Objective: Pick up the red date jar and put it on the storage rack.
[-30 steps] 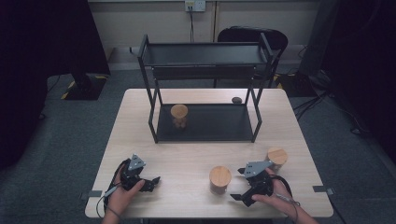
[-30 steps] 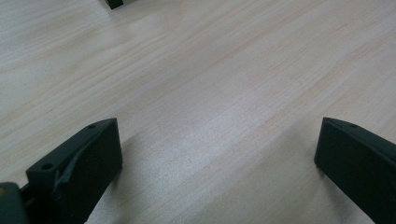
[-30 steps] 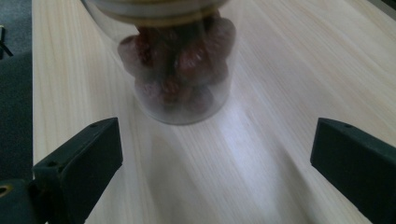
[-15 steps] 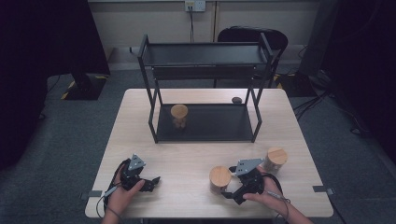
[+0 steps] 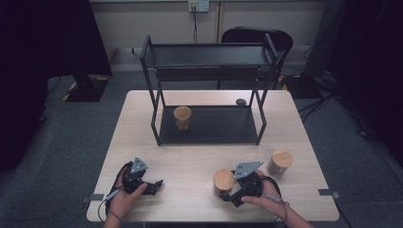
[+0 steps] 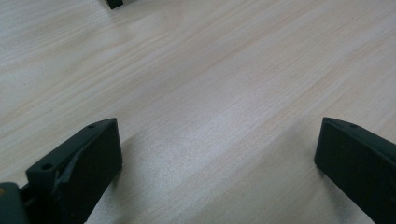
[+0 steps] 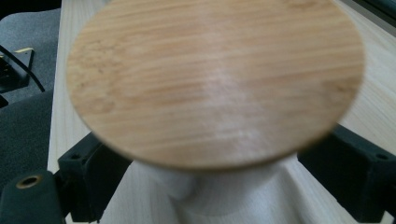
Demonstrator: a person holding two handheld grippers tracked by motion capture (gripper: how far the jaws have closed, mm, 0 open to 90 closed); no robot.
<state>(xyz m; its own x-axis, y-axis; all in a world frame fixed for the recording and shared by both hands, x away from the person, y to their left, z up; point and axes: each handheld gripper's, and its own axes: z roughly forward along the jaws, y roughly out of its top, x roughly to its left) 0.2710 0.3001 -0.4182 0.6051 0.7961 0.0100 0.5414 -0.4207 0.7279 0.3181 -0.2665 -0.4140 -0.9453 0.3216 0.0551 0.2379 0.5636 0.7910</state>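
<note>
Since 1 second ago, we are seeing our right gripper (image 5: 229, 193) shifted leftward to the near jar (image 5: 223, 182); its jaws have just been closing around the glass under the bamboo lid, contact unclear. Our left gripper (image 5: 154, 185) is resting open on the table (image 5: 190, 161).

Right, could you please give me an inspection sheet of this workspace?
Surface: light wood table, nothing spilled.
Job's things: lidded jar between the right tool's jaws; second jar beside it; third jar on the black rack's lower shelf.
Clutter: small dark object by a rack leg.
Grippers: left tool open, empty; right tool has just been closing around the jar, contact unclear.
Cables: left cable trails off the table edge.
Surroundings: grey carpet, chair, wall socket.
</note>
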